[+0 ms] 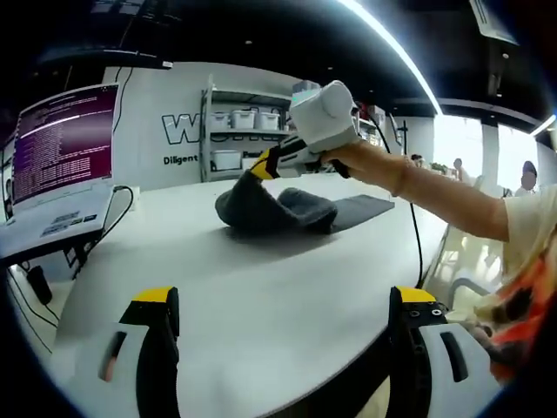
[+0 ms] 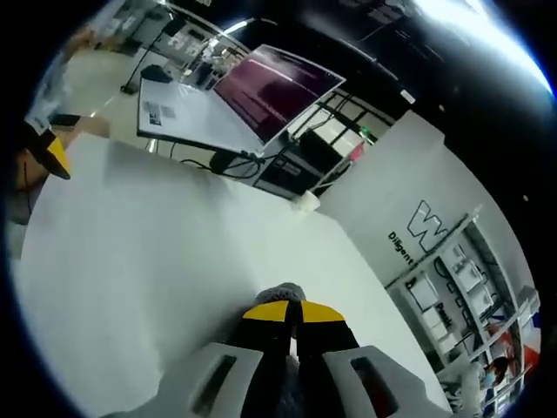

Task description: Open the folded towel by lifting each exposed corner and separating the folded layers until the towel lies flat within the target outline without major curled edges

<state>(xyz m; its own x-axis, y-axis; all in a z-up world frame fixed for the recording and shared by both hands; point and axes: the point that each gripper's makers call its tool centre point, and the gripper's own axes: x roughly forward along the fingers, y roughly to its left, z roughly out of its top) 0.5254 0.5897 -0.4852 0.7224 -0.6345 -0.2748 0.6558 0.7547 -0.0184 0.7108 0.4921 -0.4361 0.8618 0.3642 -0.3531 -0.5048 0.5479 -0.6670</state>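
Towel point(image 1: 277, 212): dark grey, soft, limp, light; mid-tabletop point(image 1: 218, 287), one layer lifted, rest flat. Right gripper point(image 1: 261, 171): jaws closed, pinching raised towel edge. Left gripper point(image 1: 283, 326): jaws wide apart, empty, near tabletop edge. Best hold, likely: free corner, single layer.

I see a big white desk point(image 1: 261, 287) with a round edge. Past its left side a screen point(image 1: 65, 139) glows purple with rows of tiny words, too small for me to read. A black cable point(image 1: 117, 213) runs down beside it. On the far white wall there are big letters point(image 1: 187, 129). Next to them is a shelf point(image 1: 239, 131) with white boxes. A long bright light strip point(image 1: 392, 43) curves over the ceiling.
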